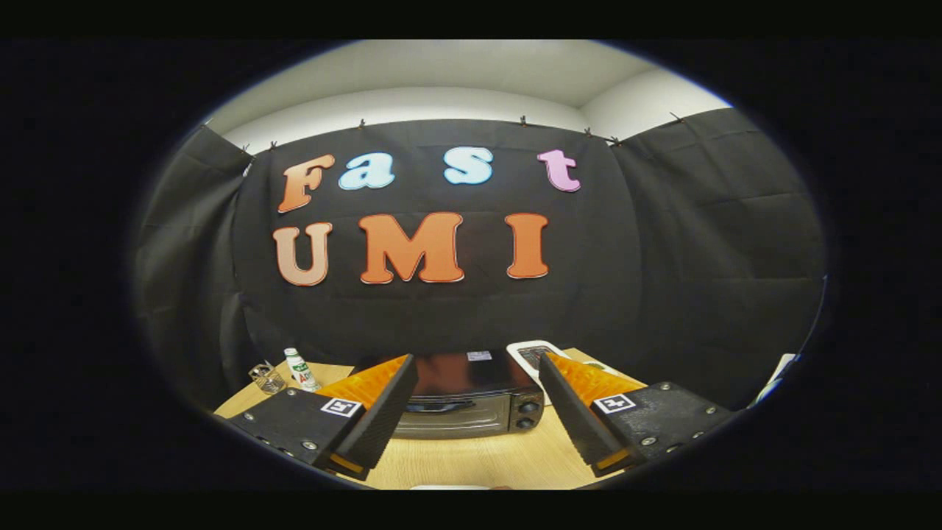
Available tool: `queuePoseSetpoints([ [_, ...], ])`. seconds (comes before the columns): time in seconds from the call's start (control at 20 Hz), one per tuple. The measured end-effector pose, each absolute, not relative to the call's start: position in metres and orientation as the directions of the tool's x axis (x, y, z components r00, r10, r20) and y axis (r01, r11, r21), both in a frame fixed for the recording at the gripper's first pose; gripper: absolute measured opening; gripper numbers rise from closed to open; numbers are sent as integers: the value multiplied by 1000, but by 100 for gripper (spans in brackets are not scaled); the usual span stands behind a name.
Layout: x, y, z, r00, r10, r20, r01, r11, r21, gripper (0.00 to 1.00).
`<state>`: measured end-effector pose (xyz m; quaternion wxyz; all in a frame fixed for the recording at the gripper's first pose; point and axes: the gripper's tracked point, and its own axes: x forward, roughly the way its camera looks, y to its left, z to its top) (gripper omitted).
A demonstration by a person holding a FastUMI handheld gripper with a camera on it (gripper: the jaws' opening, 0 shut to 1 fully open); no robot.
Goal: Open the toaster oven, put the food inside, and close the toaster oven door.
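Note:
A dark toaster oven (471,397) stands on the wooden table (471,460), beyond my fingers and framed between them. Its door is closed, with a handle across the top of the glass and two knobs (527,414) on its right side. My gripper (475,419) hangs above the table in front of the oven, open, with nothing between the fingers. A sliver of something white (449,486) shows at the table's near edge, below the fingers; I cannot tell what it is.
Left of the oven stand a small white bottle with a green label (301,369) and a clear glass (268,377). A white flat device (533,355) lies behind the oven to its right. Black cloth walls close the booth behind the table.

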<state>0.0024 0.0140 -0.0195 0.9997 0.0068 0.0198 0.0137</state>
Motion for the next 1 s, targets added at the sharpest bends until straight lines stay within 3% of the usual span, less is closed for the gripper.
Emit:
queuePoseSetpoints([
  [0.45,27,41,-47,994,71,-85,-70,997,12,98],
  [1.0,113,98,-143,942,124,-311,-142,989,-36,99],
])
